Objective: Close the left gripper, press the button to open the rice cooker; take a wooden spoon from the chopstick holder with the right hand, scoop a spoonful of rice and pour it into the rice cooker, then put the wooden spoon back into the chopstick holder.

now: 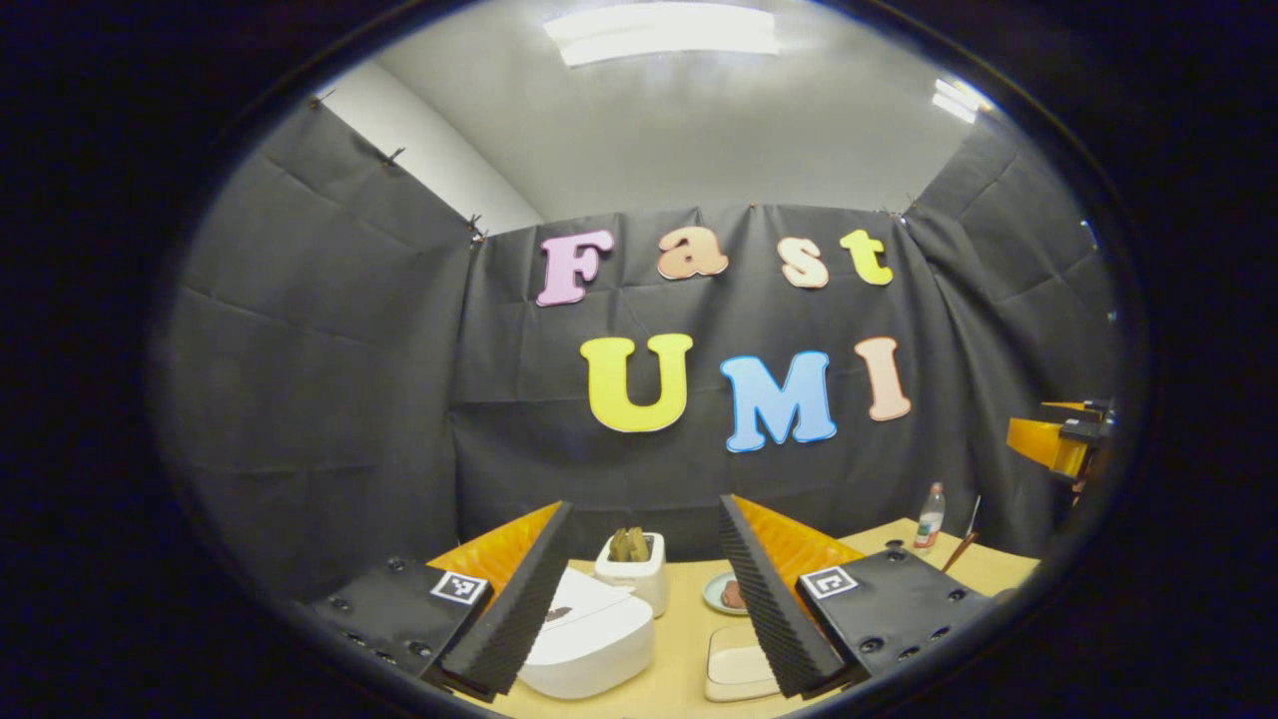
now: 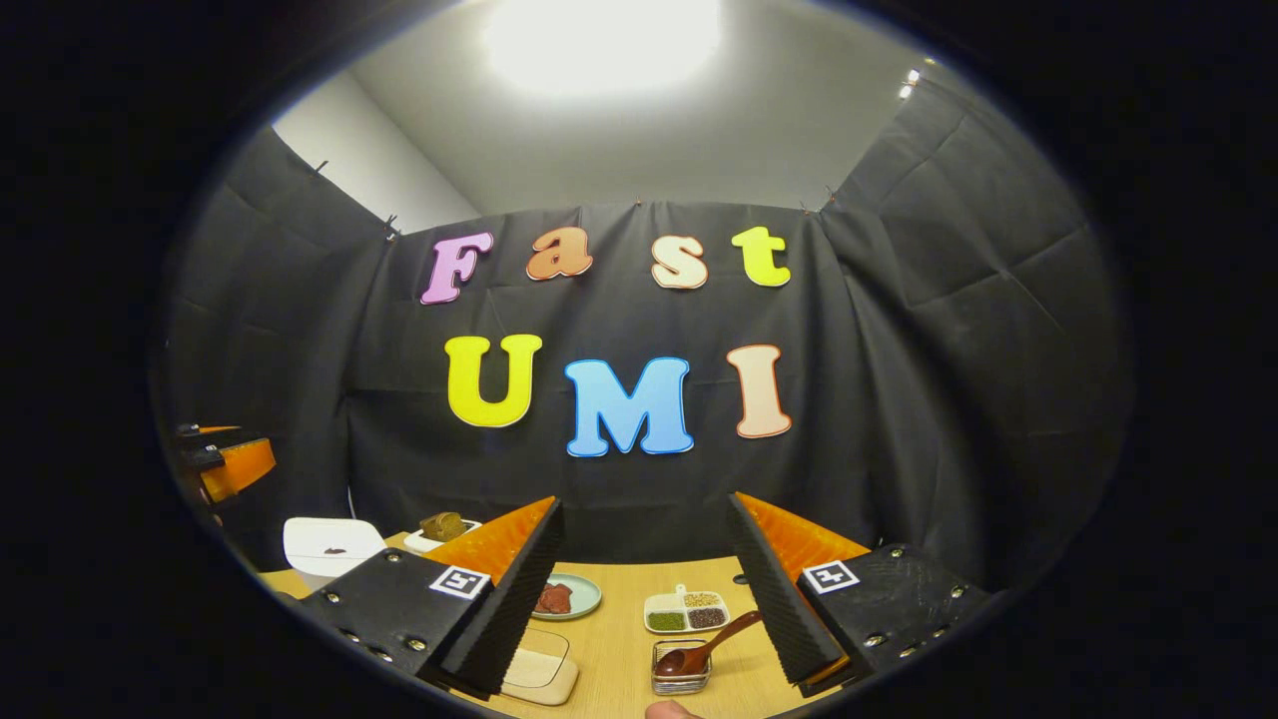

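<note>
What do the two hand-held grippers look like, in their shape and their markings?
Both look alike. The left gripper and the right gripper each have two wedge-shaped fingers with ribbed inner faces and orange outer sides. Each finger sits on a black plate with screws and a small square black-and-white marker. No cables are visible.

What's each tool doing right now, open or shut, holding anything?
Left tool: open, empty, above the rice cooker.
Right tool: open, empty, wooden spoon untouched.

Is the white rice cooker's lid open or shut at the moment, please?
Shut: the white rice cooker has its lid lying flat on the body, with no gap showing.
</note>
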The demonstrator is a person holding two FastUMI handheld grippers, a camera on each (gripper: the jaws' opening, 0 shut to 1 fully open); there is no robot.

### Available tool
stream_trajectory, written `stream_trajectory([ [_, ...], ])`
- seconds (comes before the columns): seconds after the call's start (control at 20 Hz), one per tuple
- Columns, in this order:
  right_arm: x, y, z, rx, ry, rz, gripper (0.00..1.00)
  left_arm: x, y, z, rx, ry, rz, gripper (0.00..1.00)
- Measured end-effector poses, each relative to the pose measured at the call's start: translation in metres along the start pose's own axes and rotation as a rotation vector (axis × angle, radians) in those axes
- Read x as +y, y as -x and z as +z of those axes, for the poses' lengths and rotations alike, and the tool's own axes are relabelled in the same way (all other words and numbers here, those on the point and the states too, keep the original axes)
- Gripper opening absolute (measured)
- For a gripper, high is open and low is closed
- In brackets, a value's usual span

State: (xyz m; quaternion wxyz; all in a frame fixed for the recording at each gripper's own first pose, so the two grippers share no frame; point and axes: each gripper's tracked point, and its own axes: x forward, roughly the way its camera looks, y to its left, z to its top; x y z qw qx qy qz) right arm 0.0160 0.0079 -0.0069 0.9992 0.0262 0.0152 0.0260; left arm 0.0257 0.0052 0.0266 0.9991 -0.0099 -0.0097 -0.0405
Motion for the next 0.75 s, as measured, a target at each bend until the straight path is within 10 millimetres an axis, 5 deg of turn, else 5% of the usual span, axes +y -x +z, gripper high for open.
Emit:
stream_trajectory([
  [0.75, 0.028, -0.013, 0.004, -0.026, 0.031, 0.064, 0.98, 0.005, -0.003, 0.006, -0.017, 0.054, 0.038, 1.00],
])
